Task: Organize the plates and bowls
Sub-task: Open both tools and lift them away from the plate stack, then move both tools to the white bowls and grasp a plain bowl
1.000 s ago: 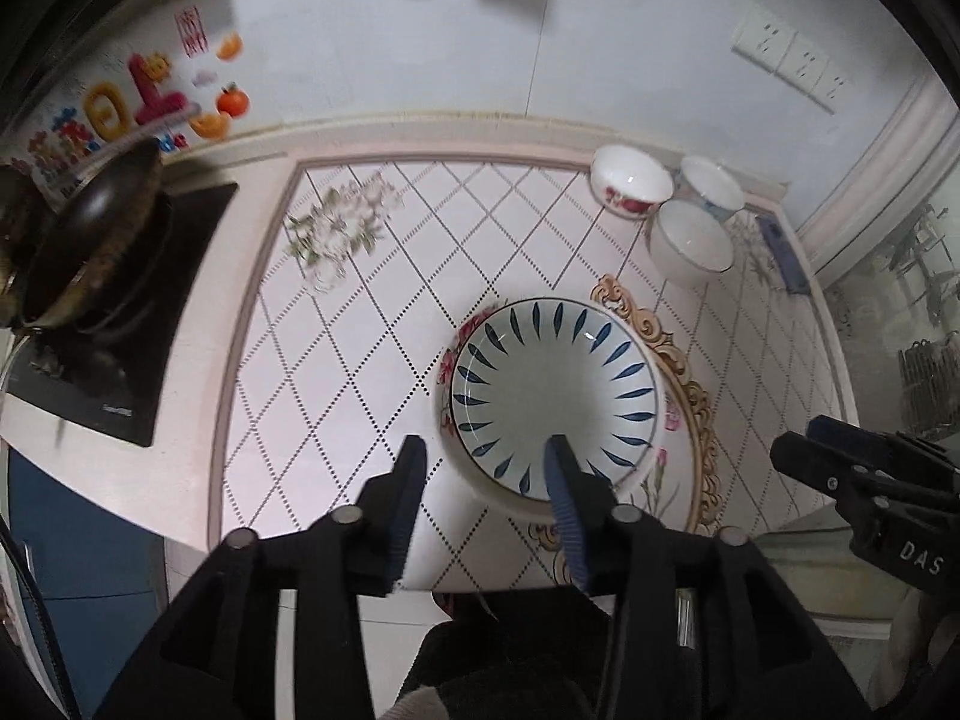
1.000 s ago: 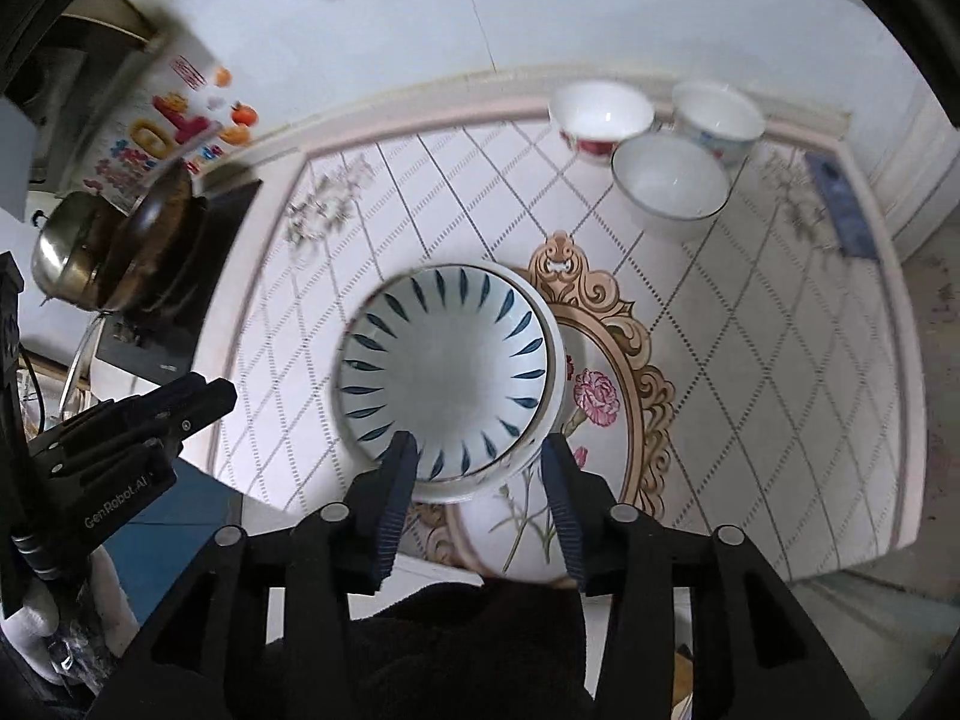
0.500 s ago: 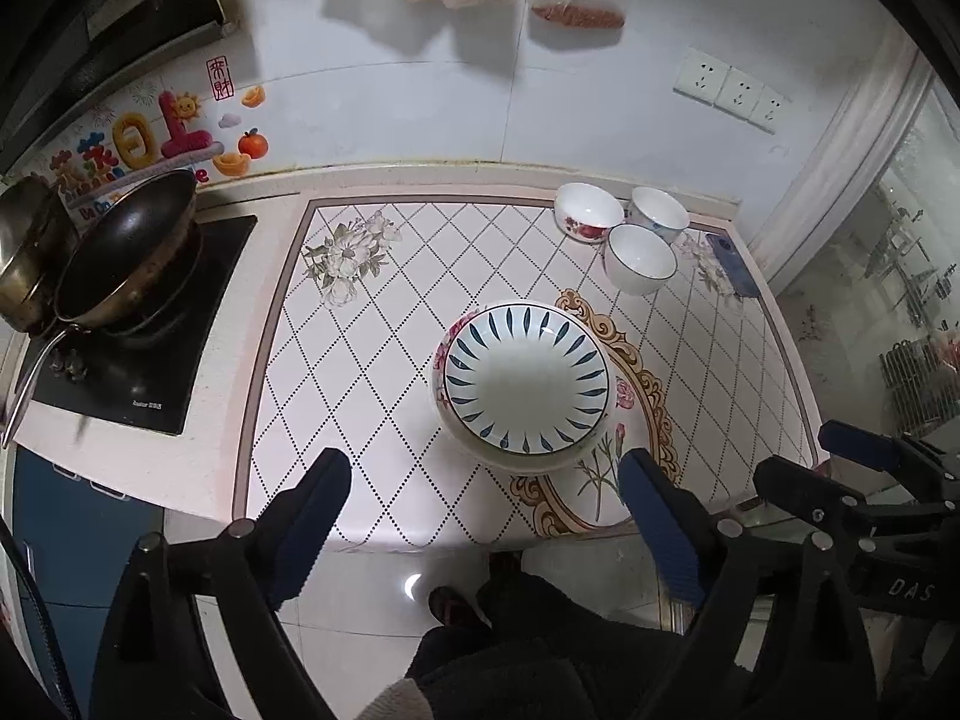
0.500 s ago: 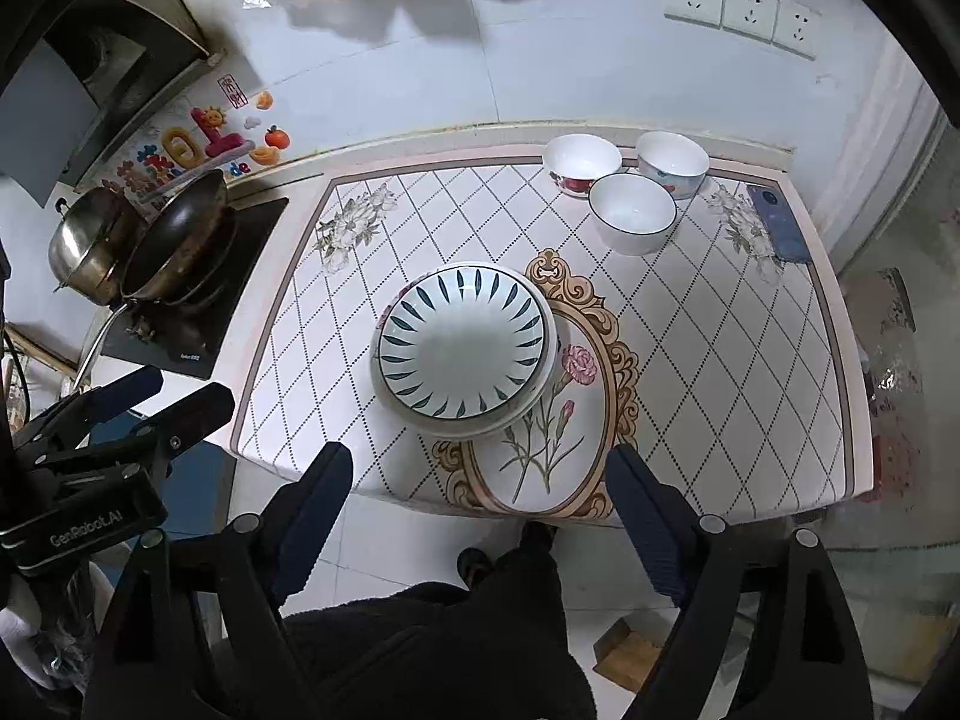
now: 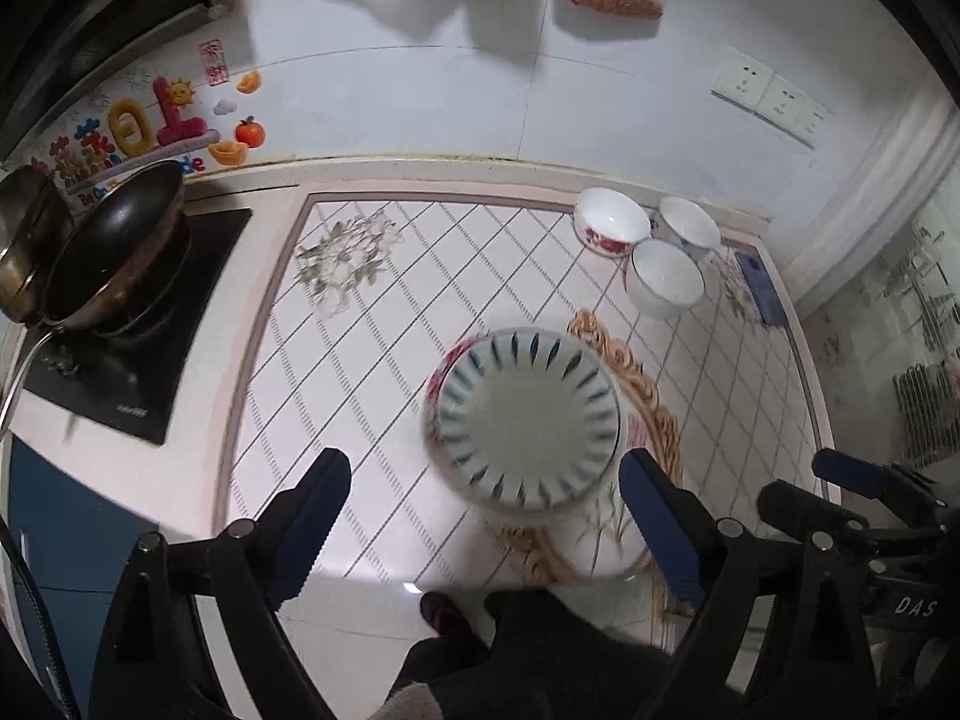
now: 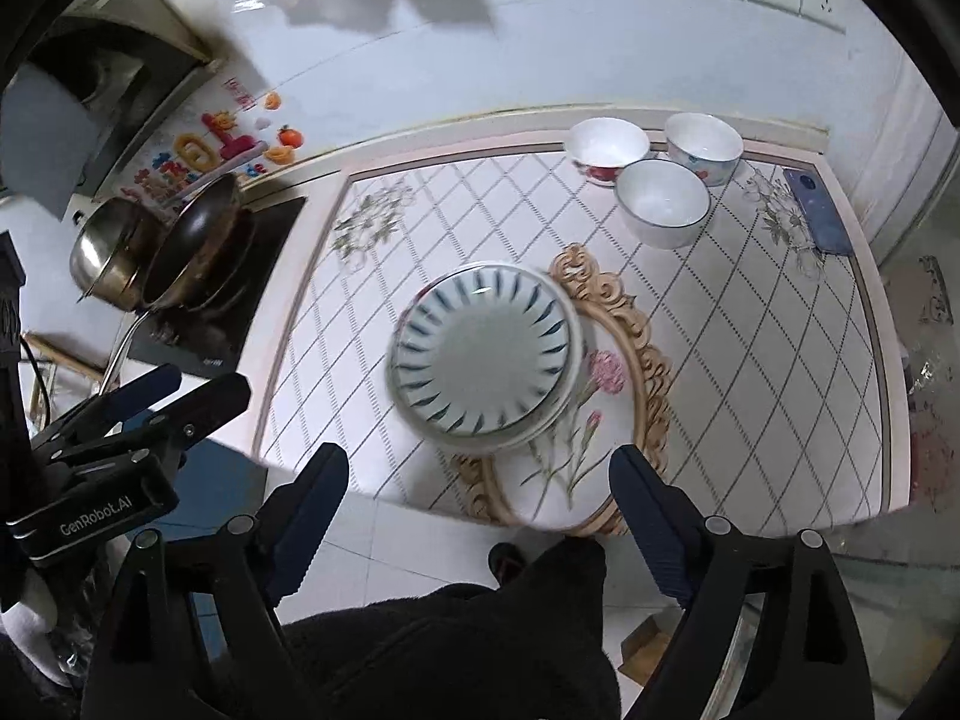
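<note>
Nearest the cameras, the left gripper (image 5: 483, 525) and right gripper (image 6: 477, 519) have just sprung wide apart, both empty. Beyond them the blue-rayed plate (image 6: 483, 351) lies stacked on a floral plate (image 5: 444, 366) mid-counter (image 6: 780, 360). Farther back, 3 bowls (image 6: 660, 201) cluster near the wall. They are probably stiff, slick, chippable ceramic; I'd pinch each bowl's rim.

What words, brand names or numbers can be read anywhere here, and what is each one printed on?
"GenRobot.AI": white lettering on the black body of the left claw, seen from the right wrist camera.
"DAS": white letters on the black body of the right claw, cut off at the picture's edge.
"10": big red and yellow sticker on the white wall.
Small print on that sticker, the red wall label and the black cooktop's logo: too blurred to read.
</note>
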